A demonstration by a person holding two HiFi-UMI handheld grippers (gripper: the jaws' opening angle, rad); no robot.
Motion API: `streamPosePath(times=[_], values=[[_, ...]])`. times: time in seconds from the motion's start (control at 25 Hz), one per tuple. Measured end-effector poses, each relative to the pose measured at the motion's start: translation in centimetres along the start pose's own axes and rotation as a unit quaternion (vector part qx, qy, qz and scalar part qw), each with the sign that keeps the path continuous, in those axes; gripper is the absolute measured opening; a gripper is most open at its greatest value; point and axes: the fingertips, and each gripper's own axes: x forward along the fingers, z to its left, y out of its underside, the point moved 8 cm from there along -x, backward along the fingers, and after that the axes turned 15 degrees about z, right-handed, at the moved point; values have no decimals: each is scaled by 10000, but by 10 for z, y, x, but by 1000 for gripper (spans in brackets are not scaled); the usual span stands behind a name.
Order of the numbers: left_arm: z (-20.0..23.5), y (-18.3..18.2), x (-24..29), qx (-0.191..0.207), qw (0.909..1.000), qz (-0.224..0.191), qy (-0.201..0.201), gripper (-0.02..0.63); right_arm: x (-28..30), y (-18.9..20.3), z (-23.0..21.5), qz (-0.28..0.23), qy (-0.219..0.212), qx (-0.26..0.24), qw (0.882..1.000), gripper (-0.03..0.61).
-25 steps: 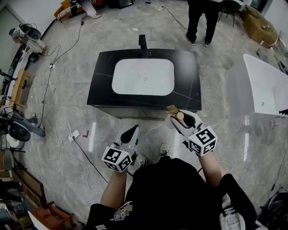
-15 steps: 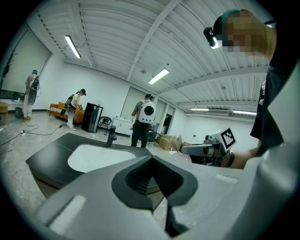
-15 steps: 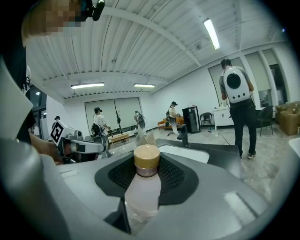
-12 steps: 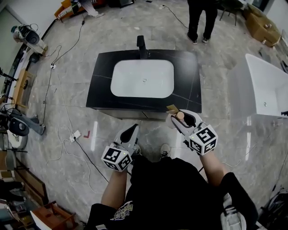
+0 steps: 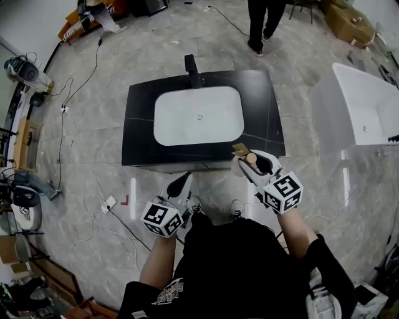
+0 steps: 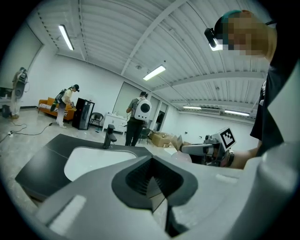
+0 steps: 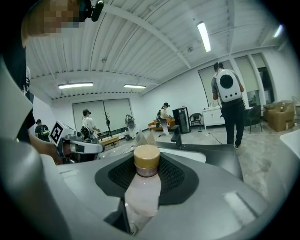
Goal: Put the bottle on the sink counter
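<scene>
A pale pink bottle [image 7: 143, 190] with a tan cap [image 5: 249, 159] stands between the jaws of my right gripper [image 5: 257, 163], which is shut on it. In the head view that gripper hovers just off the front right corner of the black sink counter [image 5: 137, 118]. The counter holds a white basin [image 5: 198, 116] and a black tap [image 5: 192, 70] at its back edge. My left gripper [image 5: 179, 185] is shut with nothing in it, held over the floor in front of the counter. The right gripper [image 6: 206, 150] also shows in the left gripper view, at the right.
A white bathtub [image 5: 368, 112] stands at the right. A person [image 5: 265, 22] stands behind the counter, and another [image 5: 100, 12] is at the far left. Cables [image 5: 93, 205] and a socket strip lie on the marble floor at the left. Cardboard boxes [image 5: 346, 22] sit at the far right.
The counter has come a little nearer and lower in the head view. Both grippers keep the same pose, the bottle still held in the right one.
</scene>
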Motion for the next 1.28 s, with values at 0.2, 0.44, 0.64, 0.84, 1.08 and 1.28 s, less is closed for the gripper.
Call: streamPosePath(times=[0.2, 0.44, 0.64, 0.84, 1.08, 1.28], values=[[38, -10, -6, 126, 9995, 154, 252, 0, 23, -10, 16, -115, 254, 260, 9993, 161], [81, -15, -14, 241, 9982, 235, 500, 2, 53, -17, 38, -157, 480, 415, 9979, 161], [111, -20, -17, 333, 9964, 280, 730, 0, 72, -24, 53, -193, 708, 562, 9957, 161], [139, -21, -23, 418, 9940, 329, 951, 0, 89, -27, 72, -258, 917, 692, 9930, 161], [157, -26, -29, 545, 9915, 356, 1131, 0, 97, -30, 90, -326, 1091, 817, 9901, 161], [166, -24, -35, 578, 9906, 371, 1187, 0, 107, -28, 101, -320, 1093, 880, 9896, 161]])
